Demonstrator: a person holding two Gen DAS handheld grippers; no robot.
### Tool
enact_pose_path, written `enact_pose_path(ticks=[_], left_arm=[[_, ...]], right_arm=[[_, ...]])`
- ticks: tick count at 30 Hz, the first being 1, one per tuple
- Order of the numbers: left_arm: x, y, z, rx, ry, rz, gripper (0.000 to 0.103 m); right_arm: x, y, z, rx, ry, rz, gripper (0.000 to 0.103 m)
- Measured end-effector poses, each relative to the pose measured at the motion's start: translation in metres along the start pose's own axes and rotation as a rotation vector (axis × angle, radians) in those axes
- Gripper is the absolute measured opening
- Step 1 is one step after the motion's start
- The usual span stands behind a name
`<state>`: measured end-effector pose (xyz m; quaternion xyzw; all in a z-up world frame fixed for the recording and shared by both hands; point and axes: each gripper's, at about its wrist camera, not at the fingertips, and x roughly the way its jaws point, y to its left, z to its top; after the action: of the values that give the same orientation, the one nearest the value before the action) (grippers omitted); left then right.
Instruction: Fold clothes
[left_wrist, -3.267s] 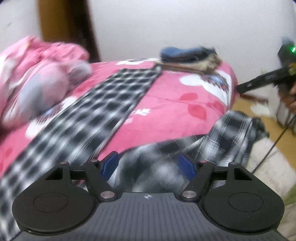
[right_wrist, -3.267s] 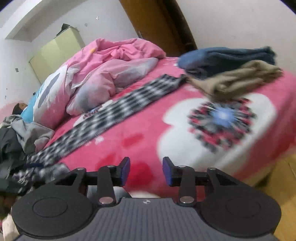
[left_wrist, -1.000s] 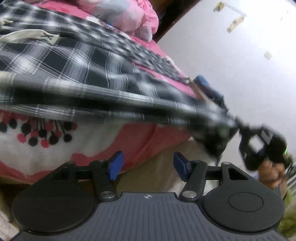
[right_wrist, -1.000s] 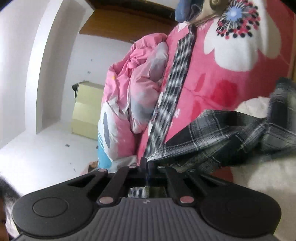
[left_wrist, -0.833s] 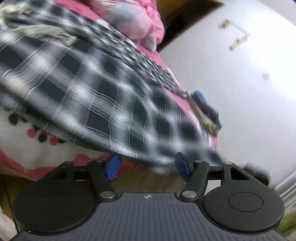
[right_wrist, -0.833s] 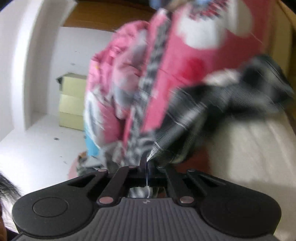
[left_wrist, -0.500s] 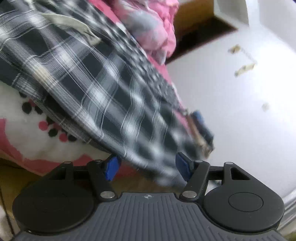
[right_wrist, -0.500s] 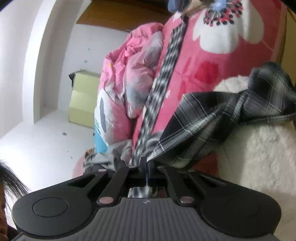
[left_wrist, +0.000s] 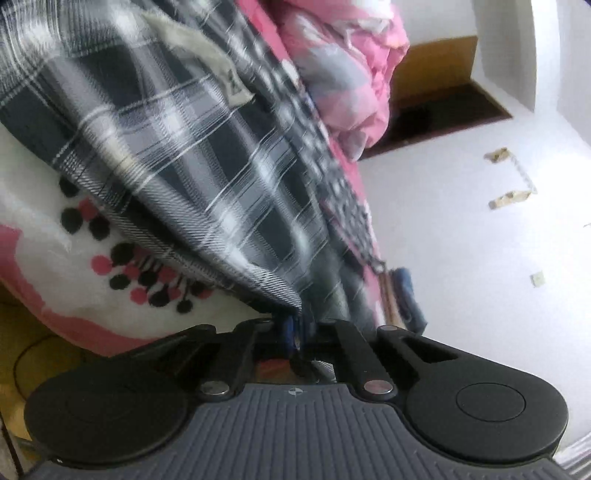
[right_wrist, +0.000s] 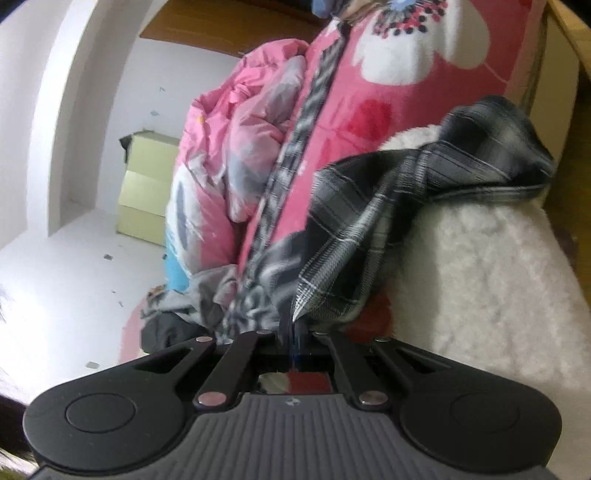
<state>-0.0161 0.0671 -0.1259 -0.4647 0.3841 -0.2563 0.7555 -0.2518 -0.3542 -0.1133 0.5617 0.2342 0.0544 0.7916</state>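
A black-and-white plaid shirt (left_wrist: 184, 155) with a pale neck label (left_wrist: 207, 70) drapes over the pink flowered bed cover (left_wrist: 55, 236). My left gripper (left_wrist: 297, 328) is shut on a corner of its hem, and the cloth fans upward from the blue pads. In the right wrist view the same plaid shirt (right_wrist: 369, 214) stretches from my right gripper (right_wrist: 293, 330), which is shut on another corner. The far part of the shirt bunches over the bed's fluffy white edge (right_wrist: 480, 280). Both views are rolled sideways.
A long checked scarf (right_wrist: 295, 147) runs along the bed cover (right_wrist: 369, 122). A pink and grey quilt (right_wrist: 240, 140) is heaped beside it. Folded blue and tan clothes (left_wrist: 402, 295) lie at the bed's far end. Grey garments (right_wrist: 192, 302) are piled near the pillow end. Wooden floor (left_wrist: 33, 339) lies below the bed.
My left gripper went from open around the shirt's hem to shut on a corner, and it rolled. My right gripper kept its hold on the other corner while the cloth shifted.
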Motion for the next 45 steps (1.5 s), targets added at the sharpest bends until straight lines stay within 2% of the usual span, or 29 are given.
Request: enact_pose_path(ticks=[5,7,10,11,13,14,16,17,19,20,21,22,25,29,32,33,34,36,37,38,39,40,41,43,45], left_arm=[[-0.005,-0.016,0.005,-0.019,-0.056,-0.043,0.000],[-0.004,-0.022,0.009,-0.018,-0.069,-0.060,0.000],[-0.005,-0.028,0.018,-0.019,-0.083,-0.079,0.000],[-0.005,-0.029,0.020,-0.021,-0.087,-0.085,0.000],[-0.006,-0.031,0.024,-0.025,-0.094,-0.096,0.000],[-0.006,-0.032,0.024,-0.029,-0.096,-0.099,0.000],[-0.008,-0.032,0.025,-0.038,-0.101,-0.103,0.000],[-0.009,-0.031,0.025,-0.044,-0.104,-0.105,0.000],[-0.008,-0.028,0.027,-0.066,-0.106,-0.114,0.000],[-0.008,-0.027,0.026,-0.075,-0.107,-0.116,0.000],[-0.011,-0.025,0.024,-0.082,-0.108,-0.118,0.000],[-0.012,-0.024,0.023,-0.089,-0.112,-0.122,0.000],[-0.014,-0.021,0.025,-0.111,-0.135,-0.148,0.000],[-0.020,-0.020,0.030,-0.145,-0.175,-0.193,0.000],[-0.026,-0.024,0.031,-0.129,-0.196,-0.210,0.000],[-0.028,-0.025,0.031,-0.124,-0.198,-0.212,0.000],[-0.031,-0.025,0.030,-0.120,-0.200,-0.213,0.000],[-0.033,-0.021,0.026,-0.120,-0.190,-0.202,0.000],[-0.034,-0.019,0.025,-0.121,-0.182,-0.194,0.000],[-0.034,-0.016,0.023,-0.125,-0.171,-0.181,0.000],[-0.033,-0.013,0.022,-0.130,-0.159,-0.167,0.000],[-0.031,-0.009,0.021,-0.138,-0.146,-0.153,0.000],[-0.029,-0.006,0.021,-0.146,-0.136,-0.138,0.000],[-0.029,-0.002,0.021,-0.153,-0.129,-0.117,0.000],[-0.029,-0.001,0.022,-0.149,-0.130,-0.110,0.000]], right_arm=[[-0.017,-0.001,0.014,-0.080,0.013,-0.037,0.003],[-0.029,-0.004,0.026,-0.099,-0.028,-0.066,0.003],[-0.047,-0.008,0.048,-0.173,-0.137,-0.176,0.005],[-0.049,-0.010,0.057,-0.200,-0.156,-0.229,0.010],[-0.048,-0.025,0.076,-0.149,-0.180,-0.331,0.043],[-0.047,-0.038,0.085,-0.078,-0.192,-0.353,0.046],[-0.042,-0.068,0.099,0.093,-0.205,-0.349,0.056],[-0.039,-0.083,0.104,0.175,-0.206,-0.339,0.057],[-0.026,-0.107,0.112,0.306,-0.173,-0.284,0.055],[-0.019,-0.114,0.114,0.347,-0.151,-0.244,0.050],[-0.011,-0.121,0.117,0.387,-0.129,-0.204,0.016],[-0.004,-0.119,0.121,0.386,-0.116,-0.178,0.004],[0.008,-0.072,0.150,0.195,-0.157,-0.100,0.004],[0.019,0.008,0.197,-0.036,-0.239,0.138,0.004],[0.015,0.066,0.223,-0.212,-0.313,0.337,0.004],[0.010,0.078,0.227,-0.271,-0.337,0.385,0.004],[0.002,0.076,0.225,-0.313,-0.364,0.395,0.004],[-0.011,0.050,0.221,-0.337,-0.409,0.372,0.005],[-0.012,0.023,0.219,-0.295,-0.409,0.333,0.007],[-0.012,-0.006,0.217,-0.219,-0.408,0.250,0.009],[-0.011,-0.038,0.212,-0.116,-0.421,0.115,0.019],[-0.012,-0.069,0.205,-0.018,-0.441,-0.024,0.022],[-0.015,-0.096,0.196,0.057,-0.457,-0.108,0.022],[-0.026,-0.131,0.176,0.190,-0.489,-0.150,0.022],[-0.036,-0.138,0.159,0.222,-0.507,-0.141,0.022]])
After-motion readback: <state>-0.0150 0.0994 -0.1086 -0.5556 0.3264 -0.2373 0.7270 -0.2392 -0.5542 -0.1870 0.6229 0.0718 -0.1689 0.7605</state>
